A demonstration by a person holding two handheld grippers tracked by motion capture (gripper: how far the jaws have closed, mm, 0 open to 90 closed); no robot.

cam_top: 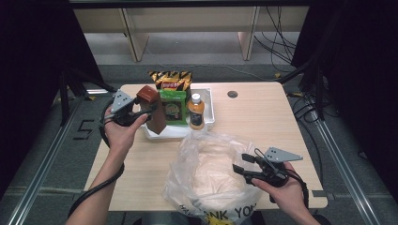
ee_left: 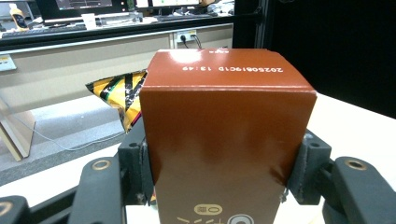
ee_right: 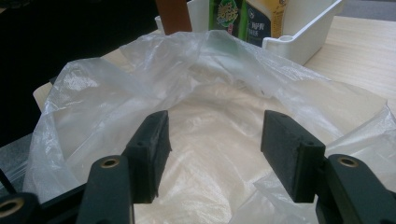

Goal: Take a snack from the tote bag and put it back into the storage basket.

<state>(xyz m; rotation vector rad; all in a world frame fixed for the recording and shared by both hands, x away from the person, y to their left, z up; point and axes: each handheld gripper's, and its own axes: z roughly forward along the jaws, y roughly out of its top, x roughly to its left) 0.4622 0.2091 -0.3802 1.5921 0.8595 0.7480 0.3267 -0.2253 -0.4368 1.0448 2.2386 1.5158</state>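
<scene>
The left gripper (cam_top: 149, 108) pinches a brown carton (cam_top: 153, 108) between its two black jaws, one pad pressed flat on each side of the box. In the left gripper view the carton (ee_left: 224, 149) stands tall between the pads (ee_left: 303, 172), which sit spread about as wide as the box itself. The carton is at the far left of the table (cam_top: 263, 117), at the left end of a white tray (cam_top: 210, 115), and appears lifted partly out of it. Its long axis runs roughly upright, tilted a little, with the top flap showing a printed date code and that end toward the far side and up; the lower end points down at the tray's left corner.

The right gripper (cam_top: 240, 165) sits near the right front of the table, its jaws spread apart with nothing pinched between them. In the right gripper view its pads (ee_right: 292, 154) hover over the open mouth of a clear plastic bag (ee_right: 210, 116), which lies crumpled at the near middle of the table (cam_top: 211, 173); whether they touch the film is unclear.

In the tray, right of the carton, stand a green snack packet (cam_top: 172, 108) and a small bottle with a white cap (cam_top: 196, 111); a yellow-and-black striped packet (cam_top: 171, 78) rises behind them.
</scene>
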